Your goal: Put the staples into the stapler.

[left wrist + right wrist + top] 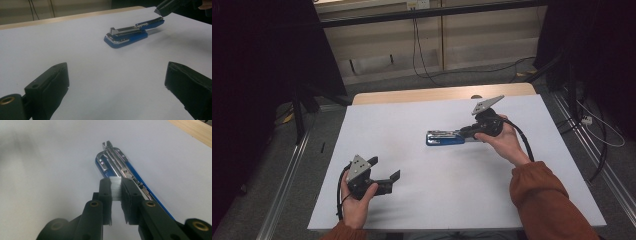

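Stapler (446, 138), opened, lies mid-table (412, 200) with bare surface all round, its long axis running left-right. Right hand-held gripper (116, 187) pinches a strip of staples (115, 185) over its rear; left hand-held gripper (386, 171) is spread, well apart.

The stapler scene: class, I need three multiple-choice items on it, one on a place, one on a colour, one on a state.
1. Where does the stapler lie?
A. on the white table top, ahead of the right tool
B. on the floor
C. between the left tool's jaws

2. What colour is the stapler's body?
A. red
B. blue
C. green

3. How do the left tool's jaws stand?
A. shut on the stapler
B. shut on a staple strip
C. open, nothing between them

Key: 1 A, as the high view shows it on the table just in front of the right tool. 2 B, as the blue shell shows in the left gripper view. 3 C, as that view shows bare table between its wide-apart jaws, while the right tool is shut on a staple strip.
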A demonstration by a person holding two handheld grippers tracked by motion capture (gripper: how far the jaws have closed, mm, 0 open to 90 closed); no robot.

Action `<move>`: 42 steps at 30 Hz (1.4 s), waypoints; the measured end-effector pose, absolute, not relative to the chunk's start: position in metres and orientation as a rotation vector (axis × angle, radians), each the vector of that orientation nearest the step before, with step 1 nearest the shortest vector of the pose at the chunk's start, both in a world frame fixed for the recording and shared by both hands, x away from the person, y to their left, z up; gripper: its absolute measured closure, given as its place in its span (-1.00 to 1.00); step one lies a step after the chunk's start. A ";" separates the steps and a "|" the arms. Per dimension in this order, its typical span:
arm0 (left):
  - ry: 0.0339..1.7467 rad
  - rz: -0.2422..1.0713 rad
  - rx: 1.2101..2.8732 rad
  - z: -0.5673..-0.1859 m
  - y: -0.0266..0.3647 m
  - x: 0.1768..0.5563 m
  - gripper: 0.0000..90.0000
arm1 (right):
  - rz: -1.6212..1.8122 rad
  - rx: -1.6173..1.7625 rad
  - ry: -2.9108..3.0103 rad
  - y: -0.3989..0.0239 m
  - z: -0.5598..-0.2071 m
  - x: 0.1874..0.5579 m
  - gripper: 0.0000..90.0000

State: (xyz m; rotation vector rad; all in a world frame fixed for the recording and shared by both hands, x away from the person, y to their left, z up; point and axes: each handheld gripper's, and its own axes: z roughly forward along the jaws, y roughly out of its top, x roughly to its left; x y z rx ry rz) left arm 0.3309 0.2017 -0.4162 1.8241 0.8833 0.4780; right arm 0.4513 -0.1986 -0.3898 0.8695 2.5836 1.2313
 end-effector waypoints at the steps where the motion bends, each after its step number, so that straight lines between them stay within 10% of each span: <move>1: 0.884 0.478 1.823 -0.416 0.202 0.331 -0.87 | 1.229 0.866 2.584 -0.198 -0.390 0.452 0.76; 42: 0.891 0.478 1.821 -0.417 0.203 0.331 -0.88 | 1.117 0.774 2.662 -0.138 -0.387 0.492 0.76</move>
